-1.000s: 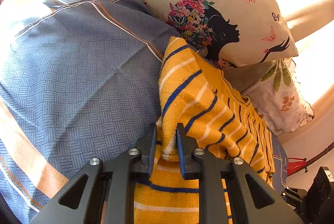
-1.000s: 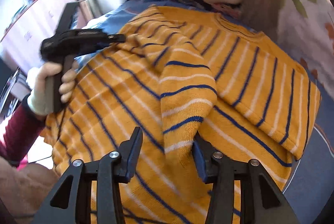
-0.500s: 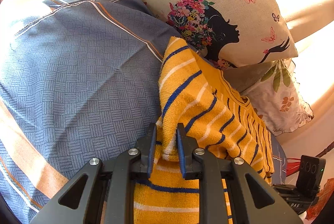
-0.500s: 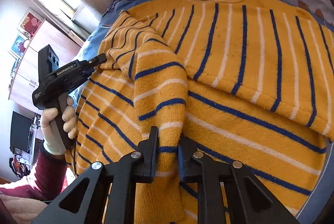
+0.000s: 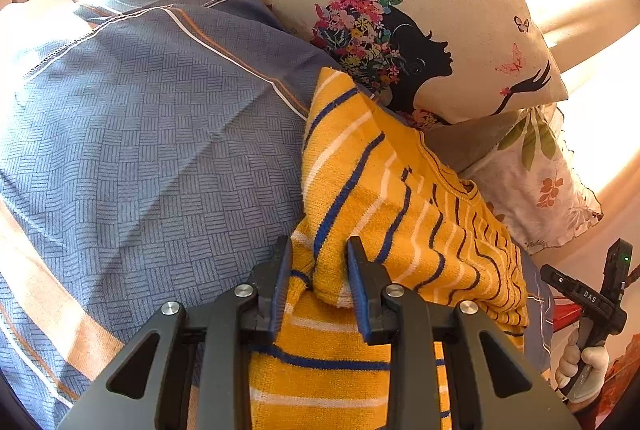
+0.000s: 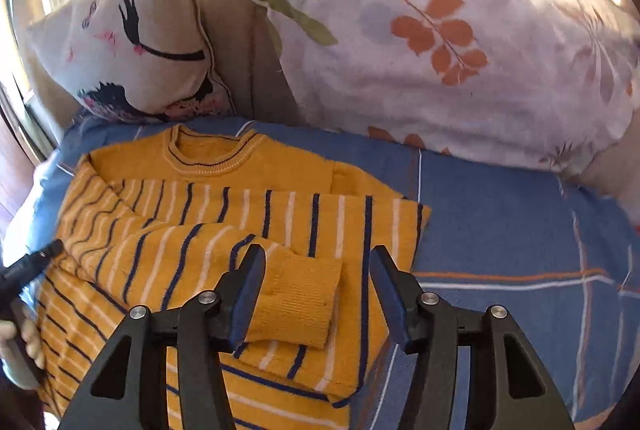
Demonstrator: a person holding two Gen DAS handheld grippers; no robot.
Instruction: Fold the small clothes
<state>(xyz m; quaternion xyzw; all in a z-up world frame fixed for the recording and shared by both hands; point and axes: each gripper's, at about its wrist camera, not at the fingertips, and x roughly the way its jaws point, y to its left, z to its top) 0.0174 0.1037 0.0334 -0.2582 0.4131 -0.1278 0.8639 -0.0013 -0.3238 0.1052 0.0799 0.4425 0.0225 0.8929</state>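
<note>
A yellow sweater (image 6: 248,218) with blue and white stripes lies on the blue bedsheet (image 6: 500,230), collar toward the pillows. One sleeve lies folded across its body, the cuff (image 6: 300,302) just in front of my right gripper (image 6: 320,290), which is open with the cuff between its jaws, not pinched. In the left wrist view the sweater (image 5: 380,197) is bunched at its left edge. My left gripper (image 5: 318,282) has its jaws part open around a fold of that edge.
A cream pillow with a woman's silhouette (image 5: 400,29) and a white leaf-print pillow (image 6: 440,49) stand against the headboard. The blue patterned sheet (image 5: 140,149) spreads left of the sweater. The right hand-held gripper shows at the left view's right edge (image 5: 592,310).
My right gripper carried the sleeve across the sweater and opened, leaving the cuff lying on the body. My left gripper's jaws have widened from a tight pinch on the sweater's edge.
</note>
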